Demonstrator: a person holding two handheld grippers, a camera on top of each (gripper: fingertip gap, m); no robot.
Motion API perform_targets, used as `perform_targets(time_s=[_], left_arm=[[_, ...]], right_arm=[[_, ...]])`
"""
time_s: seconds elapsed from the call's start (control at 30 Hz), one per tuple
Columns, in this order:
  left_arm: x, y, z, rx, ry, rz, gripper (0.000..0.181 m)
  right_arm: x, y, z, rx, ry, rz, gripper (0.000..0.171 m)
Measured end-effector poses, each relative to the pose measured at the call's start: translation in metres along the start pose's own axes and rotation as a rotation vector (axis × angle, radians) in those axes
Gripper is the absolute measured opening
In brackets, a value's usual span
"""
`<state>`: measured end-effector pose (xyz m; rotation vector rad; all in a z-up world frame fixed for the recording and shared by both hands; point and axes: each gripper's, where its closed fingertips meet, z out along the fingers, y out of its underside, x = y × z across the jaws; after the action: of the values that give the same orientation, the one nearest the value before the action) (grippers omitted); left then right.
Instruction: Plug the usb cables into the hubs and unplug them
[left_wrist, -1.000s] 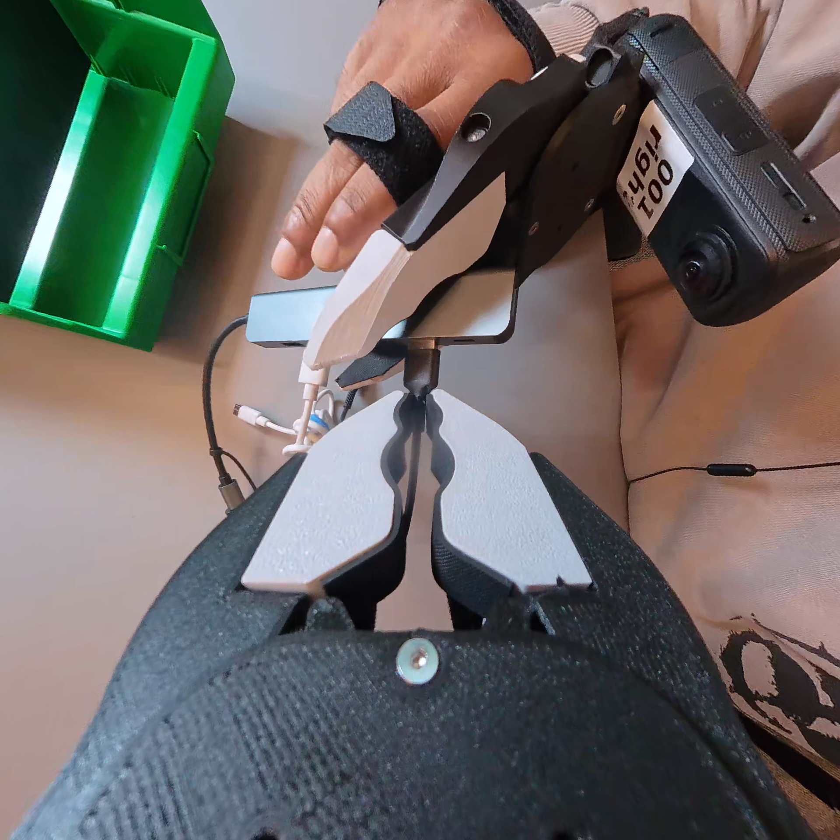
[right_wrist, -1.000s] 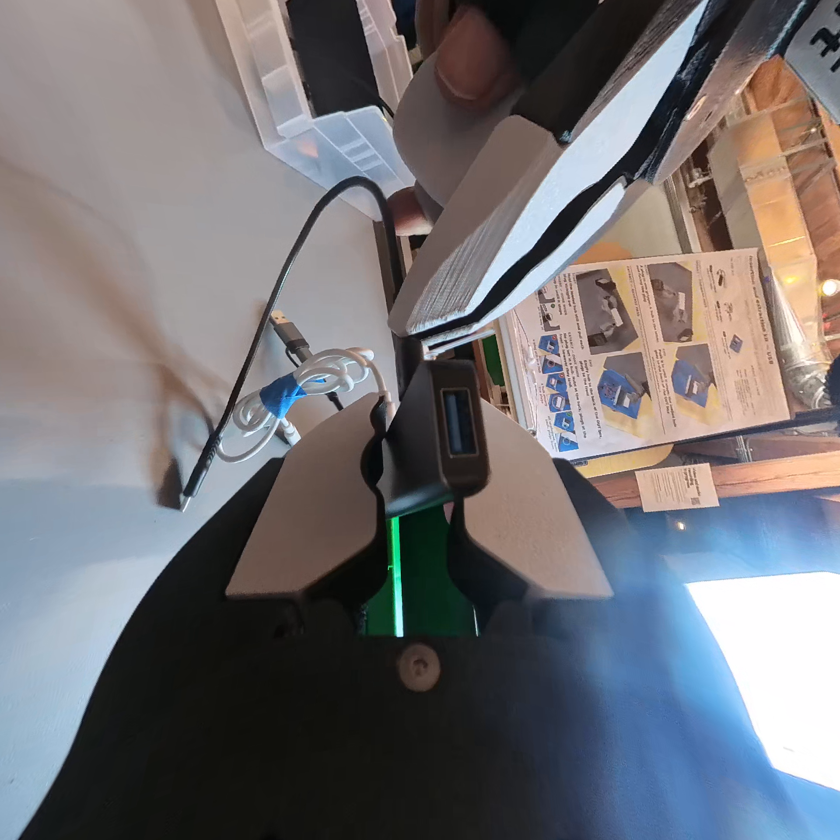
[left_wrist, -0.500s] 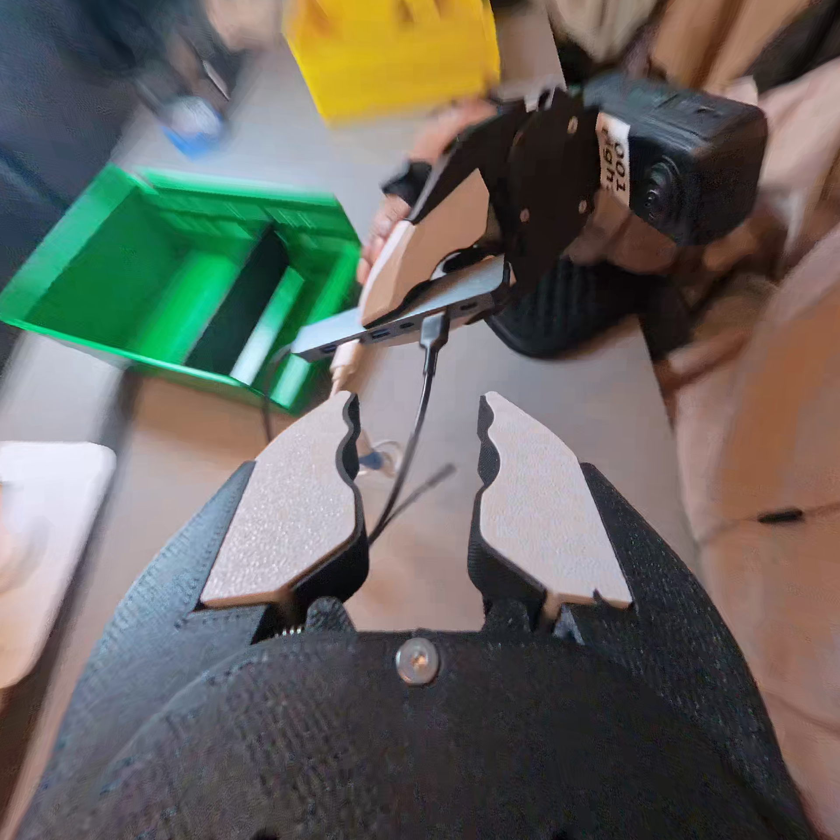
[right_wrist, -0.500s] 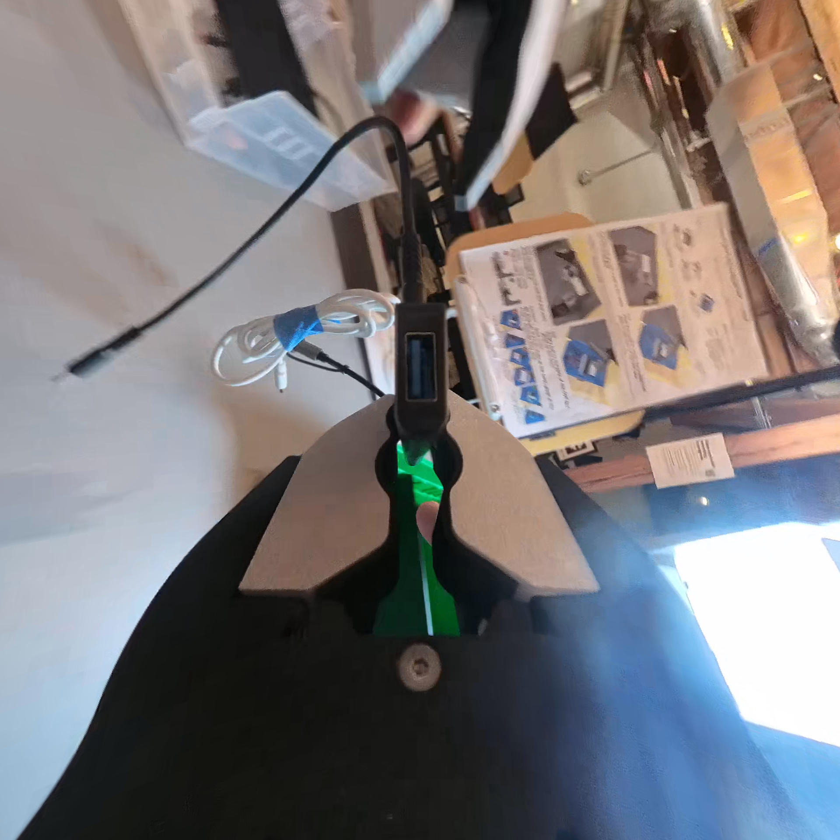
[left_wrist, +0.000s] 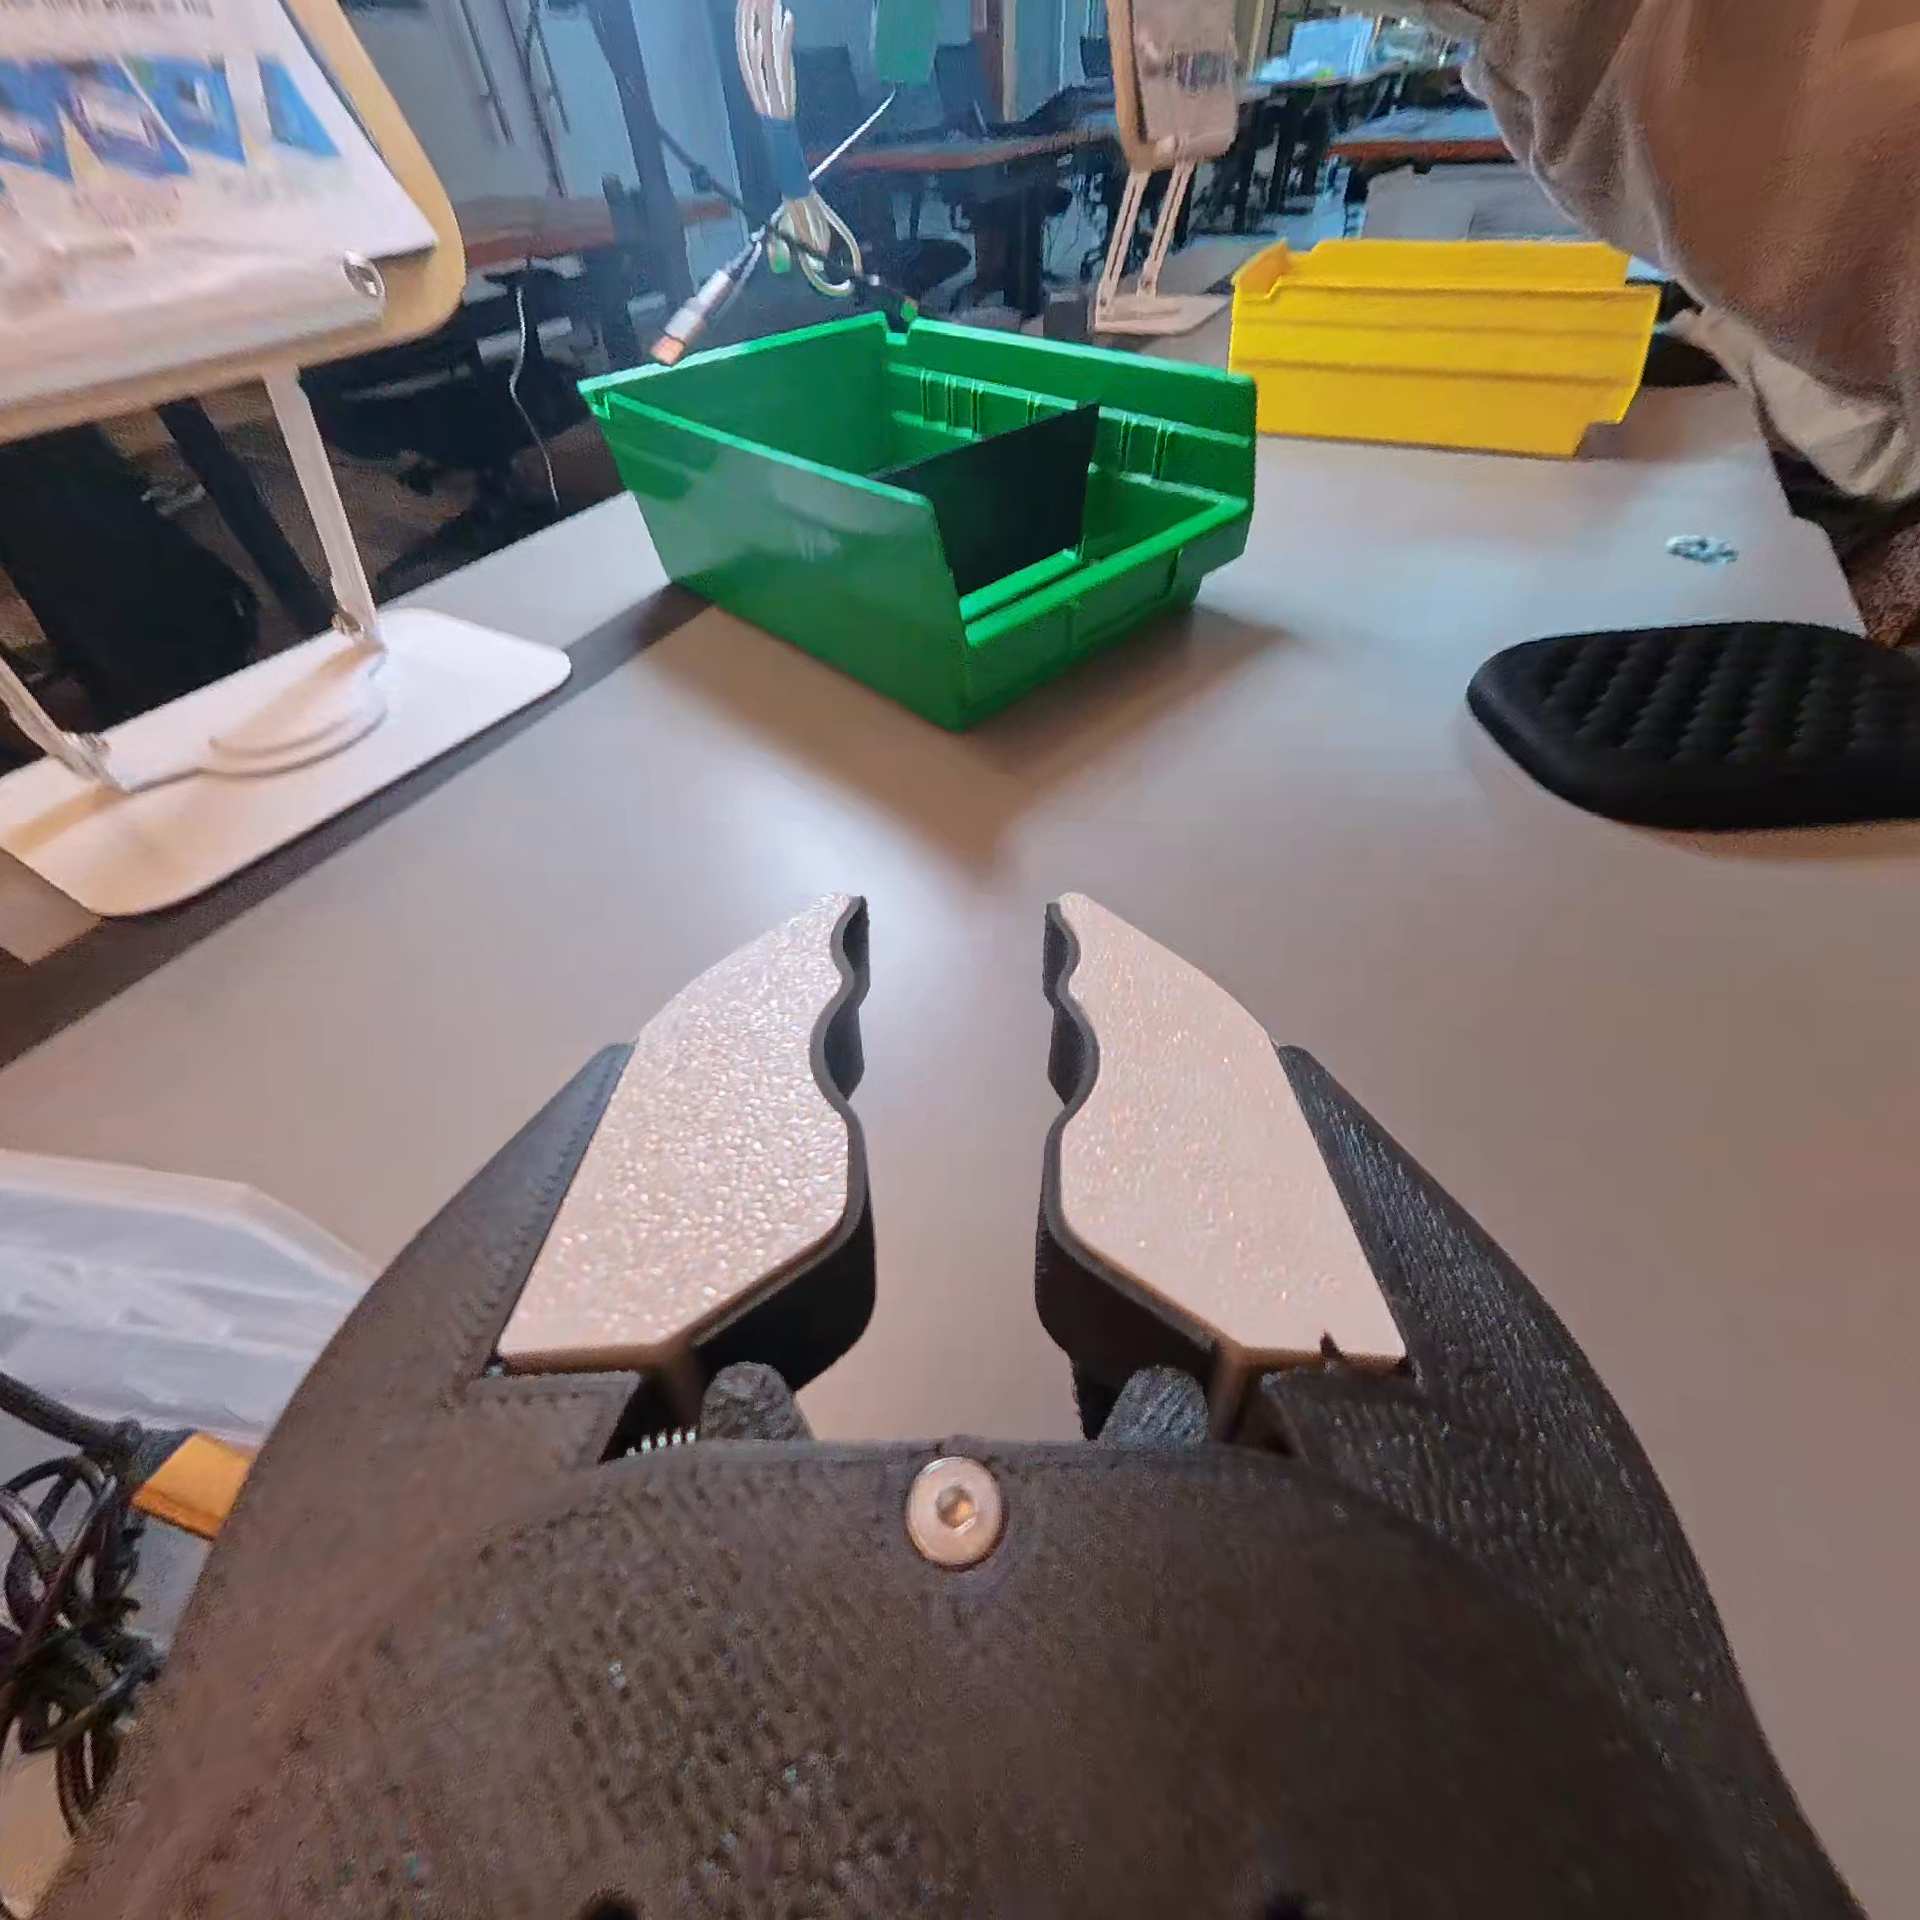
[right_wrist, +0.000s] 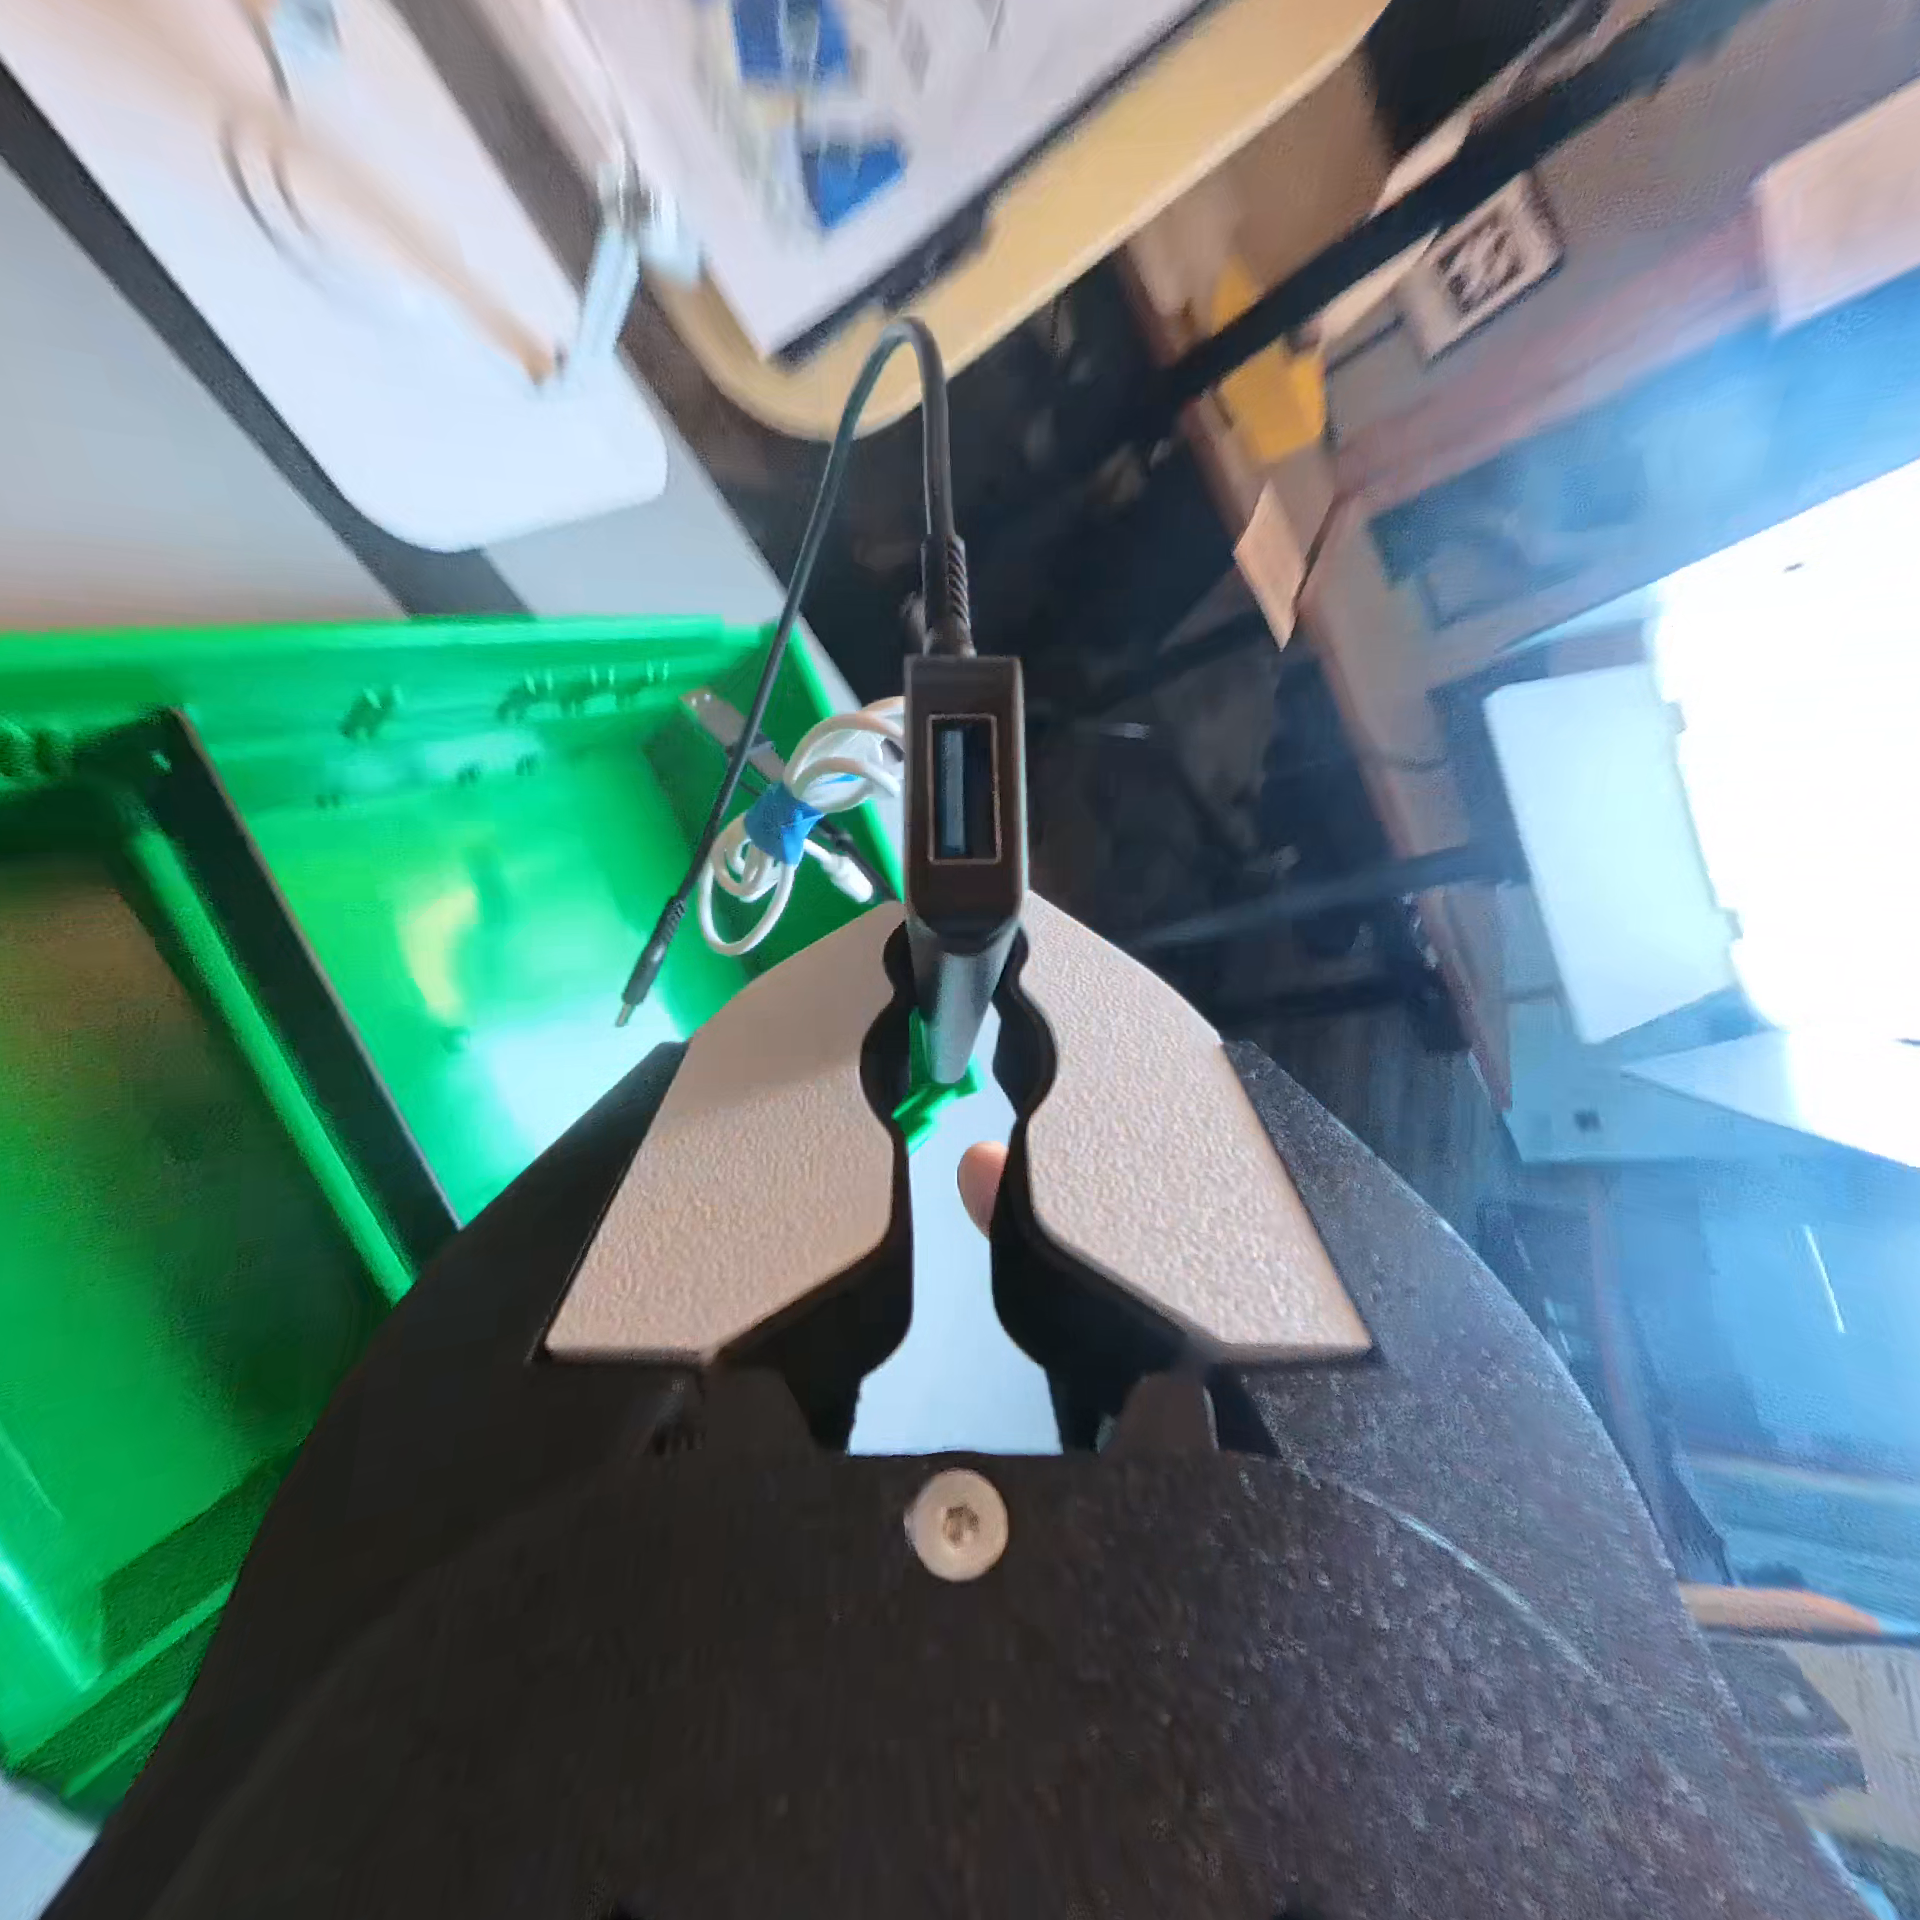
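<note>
My right gripper (right_wrist: 958, 940) is shut on the grey USB hub (right_wrist: 964, 790), held up in the air over the green bin (right_wrist: 312, 883). A black cable (right_wrist: 800, 582) and a white coiled cable with blue tape (right_wrist: 779, 831) hang from the hub above the bin. In the left wrist view my left gripper (left_wrist: 954, 920) is open and empty, low over the grey table (left_wrist: 1351, 1039), pointing at the green bin (left_wrist: 831, 540). The dangling cables (left_wrist: 790, 197) show high above the bin; the hub itself is out of that view.
A yellow bin (left_wrist: 1434, 343) stands at the back right. A white stand with a sheet (left_wrist: 208, 665) is at the left. A black textured pad (left_wrist: 1714, 717) lies at the right. A clear plastic box (left_wrist: 135, 1309) and tangled cables sit near left. The tips of one gripper are about 40 cm away from the tips of the other.
My left gripper let go of the black cable, opened and drew back low over the table. My right gripper carried the hub with hanging cables up and over the green bin.
</note>
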<state>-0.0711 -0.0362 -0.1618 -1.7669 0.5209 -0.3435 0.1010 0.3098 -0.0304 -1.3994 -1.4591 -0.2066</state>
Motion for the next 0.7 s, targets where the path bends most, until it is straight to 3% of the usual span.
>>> perform_targets(time_s=[0.13, 0.27, 0.53, 0.7], left_arm=[[-0.004, 0.011, 0.0, -0.004, -0.025, 0.033, 0.033], [0.002, 0.016, -0.003, -0.016, -0.005, 0.023, 0.028], [0.004, 0.026, 0.003, -0.051, -0.006, 0.013, 0.029], [0.006, 0.033, 0.008, -0.073, 0.004, -0.022, 0.03]], right_arm=[[-0.055, 0.051, 0.062, -0.236, -0.13, -0.037, 0.011], [-0.087, 0.059, 0.088, -0.214, -0.188, 0.047, 0.016], [-0.089, 0.023, 0.062, -0.045, -0.237, 0.275, 0.048], [-0.084, 0.006, 0.03, 0.055, -0.231, 0.355, 0.055]])
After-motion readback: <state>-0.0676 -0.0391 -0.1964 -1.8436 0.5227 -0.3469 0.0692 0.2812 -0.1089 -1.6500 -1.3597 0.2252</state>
